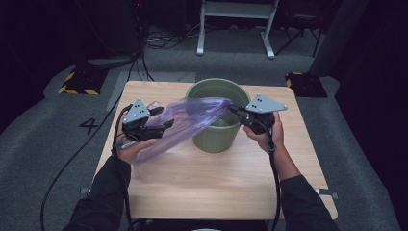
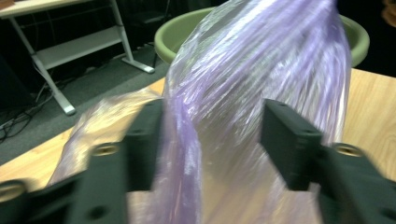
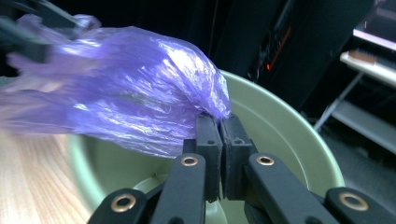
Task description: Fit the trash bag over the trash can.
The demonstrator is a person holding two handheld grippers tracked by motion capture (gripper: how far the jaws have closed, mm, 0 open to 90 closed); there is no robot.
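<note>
Stretched between the two grippers: a thin purple plastic bag (image 1: 185,118), long axis running across the table from lower left to upper right in the high view, the right end gathered to a narrow point over the rim of a green bucket (image 1: 216,132), the left end wider and hanging down toward the tabletop. Held clear of the wood along most of its length; whether the lower left corner touches cannot be told.

Right gripper (image 3: 219,126) over the bucket's mouth, jaws pressed together on the bunched tip of the bag. Left gripper (image 2: 210,135) at the bag's wider end, jaws spread apart with the film passing between them, one jaw close against a fold; the picture there is blurred.

Underneath, a light wooden table (image 1: 216,178), bare apart from the bucket standing upright toward its far edge. Around it, grey carpet floor (image 1: 48,125) with a number 4 (image 1: 89,126) marked at the left, black cables (image 1: 159,41) trailing away, a yellow-and-black striped block (image 1: 79,82), and the white legs of a frame (image 1: 235,24) at the back. Dark beyond.
</note>
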